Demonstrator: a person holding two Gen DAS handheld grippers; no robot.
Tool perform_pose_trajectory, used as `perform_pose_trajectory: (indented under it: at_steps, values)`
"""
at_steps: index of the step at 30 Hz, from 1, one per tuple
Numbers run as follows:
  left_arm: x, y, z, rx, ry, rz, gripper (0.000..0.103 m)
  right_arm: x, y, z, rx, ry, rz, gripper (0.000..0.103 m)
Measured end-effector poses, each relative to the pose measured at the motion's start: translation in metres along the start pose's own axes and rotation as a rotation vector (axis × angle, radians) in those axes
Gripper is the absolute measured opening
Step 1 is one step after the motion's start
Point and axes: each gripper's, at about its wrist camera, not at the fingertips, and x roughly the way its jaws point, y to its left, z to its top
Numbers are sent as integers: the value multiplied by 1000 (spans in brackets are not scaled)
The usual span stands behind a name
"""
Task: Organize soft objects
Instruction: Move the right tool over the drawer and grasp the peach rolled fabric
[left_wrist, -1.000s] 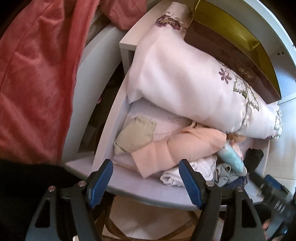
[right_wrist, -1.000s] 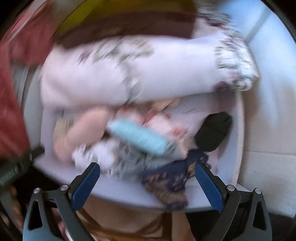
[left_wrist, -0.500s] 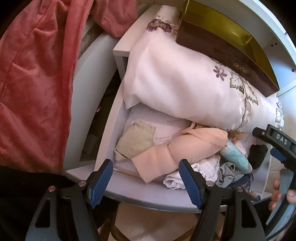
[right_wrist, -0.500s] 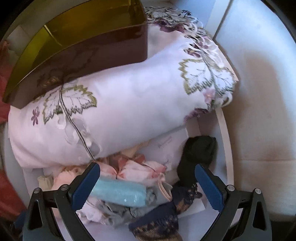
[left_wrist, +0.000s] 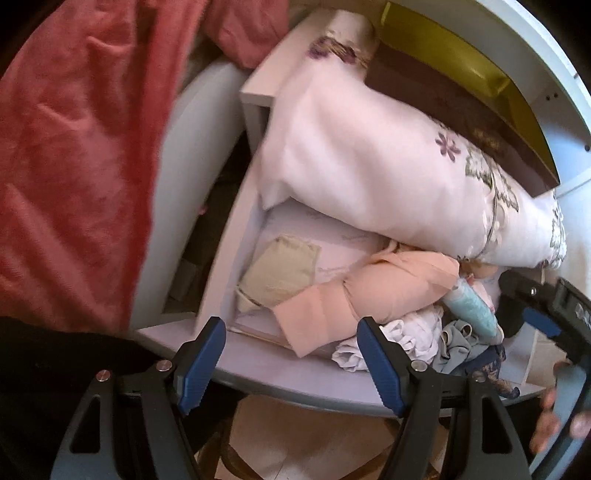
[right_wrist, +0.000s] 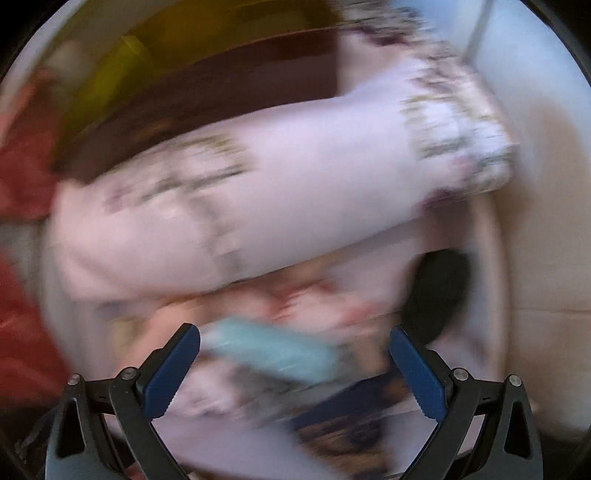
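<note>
Drawer (left_wrist: 258, 373) holds a white embroidered pillow (left_wrist: 388, 177) at its back edge; peach cloth (left_wrist: 373, 295) and a blue roll (right_wrist: 273, 350) lie near the front edge. Left gripper (left_wrist: 291, 363) and right gripper (right_wrist: 295, 369) both stand apart, empty.

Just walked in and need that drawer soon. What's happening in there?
A person holds a tool in each hand over an open drawer of soft things. Both the left tool and right tool are open and empty. A big embroidered pillow lies over small clothes, including a peach garment and a light blue roll. Nothing is gripped yet.
</note>
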Motion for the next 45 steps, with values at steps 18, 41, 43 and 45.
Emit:
perform_pose_trajectory:
  at_steps: [18, 41, 43, 45]
  values:
    - [4, 4, -7, 12, 8, 25, 75, 63, 30, -26, 91, 203, 240, 82]
    - [29, -1, -11, 71, 66, 75, 75, 72, 55, -58, -44, 98, 146, 30]
    - [32, -3, -11, 82, 72, 74, 75, 68, 53, -62, -46, 86, 143, 30]
    - [35, -6, -12, 97, 77, 77, 75, 67, 52, -64, -45, 78, 139, 30]
